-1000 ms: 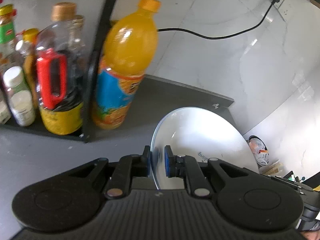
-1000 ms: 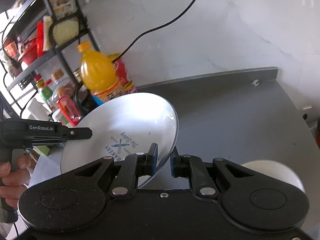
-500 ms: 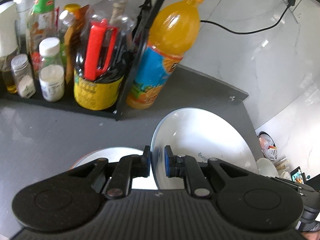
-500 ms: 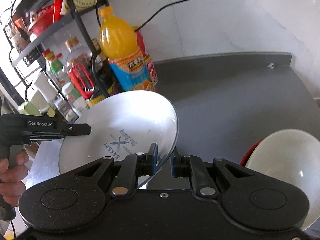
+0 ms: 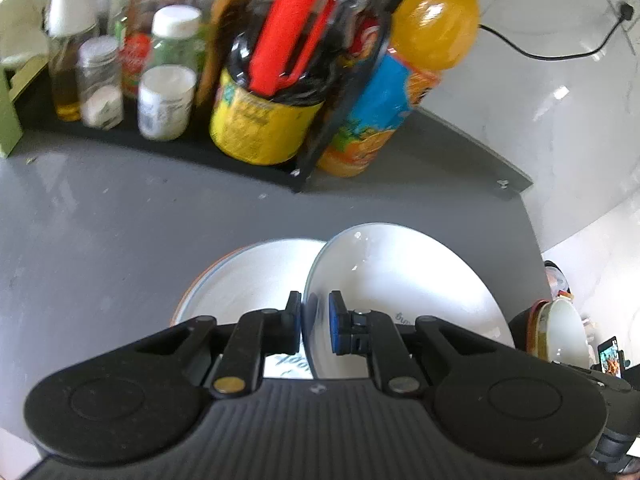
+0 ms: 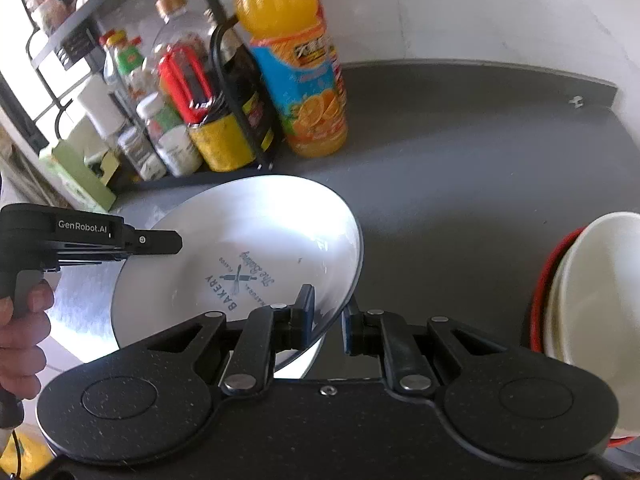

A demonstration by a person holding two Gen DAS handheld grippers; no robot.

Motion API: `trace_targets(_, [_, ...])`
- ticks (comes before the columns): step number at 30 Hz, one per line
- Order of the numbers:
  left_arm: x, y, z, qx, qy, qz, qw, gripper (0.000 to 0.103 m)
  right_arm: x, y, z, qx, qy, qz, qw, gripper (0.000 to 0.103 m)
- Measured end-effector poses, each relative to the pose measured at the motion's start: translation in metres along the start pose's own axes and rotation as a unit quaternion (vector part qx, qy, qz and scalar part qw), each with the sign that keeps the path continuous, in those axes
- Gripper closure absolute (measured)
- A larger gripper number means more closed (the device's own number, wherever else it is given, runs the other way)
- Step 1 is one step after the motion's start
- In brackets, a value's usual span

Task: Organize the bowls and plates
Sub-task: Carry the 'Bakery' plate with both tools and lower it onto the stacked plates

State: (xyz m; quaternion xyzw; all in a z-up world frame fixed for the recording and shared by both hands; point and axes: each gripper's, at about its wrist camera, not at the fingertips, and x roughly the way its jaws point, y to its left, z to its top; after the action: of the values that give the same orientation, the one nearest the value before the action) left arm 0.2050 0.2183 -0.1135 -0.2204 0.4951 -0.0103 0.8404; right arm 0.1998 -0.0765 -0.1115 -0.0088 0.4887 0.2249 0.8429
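White plate [image 6: 248, 240] tilted, rim between right hand-held gripper [image 6: 326, 320] pads

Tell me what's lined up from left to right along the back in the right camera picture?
White-capped clear jar → red-handled dark bottle with yellow label → tall orange juice bottle → stack of white bowls with red rim.

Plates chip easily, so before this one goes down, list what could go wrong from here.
1. The white plate is tilted and pinched only at its rim by the left gripper and the right gripper. An uneven release might drop one edge onto the orange-rimmed plate lying below it.
2. The stack of bowls sits close beside the right gripper, so a sideways pull-out could knock it.
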Motion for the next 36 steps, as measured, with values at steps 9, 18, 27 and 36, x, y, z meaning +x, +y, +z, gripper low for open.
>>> trace_targets(9, [0.007,0.019,-0.016,-0.025,0.013,0.011,0.9995,0.091,0.013,0.007,-0.006,-0.017,0.024,0.005,1.0,0.089])
trace_targets(18, [0.017,0.024,-0.026,-0.03,0.031,0.021,0.9988,0.091,0.021,0.007,-0.014,-0.02,0.043,0.002,0.999,0.089])
trace_targets(27, [0.022,0.023,-0.03,-0.025,0.041,0.036,0.9982,0.091,0.024,0.009,-0.019,-0.032,0.049,0.002,0.998,0.088])
trace_targets(36, [0.024,0.026,-0.032,-0.025,0.044,0.055,0.9972,0.09,0.032,0.017,-0.023,-0.051,0.062,0.005,0.997,0.086])
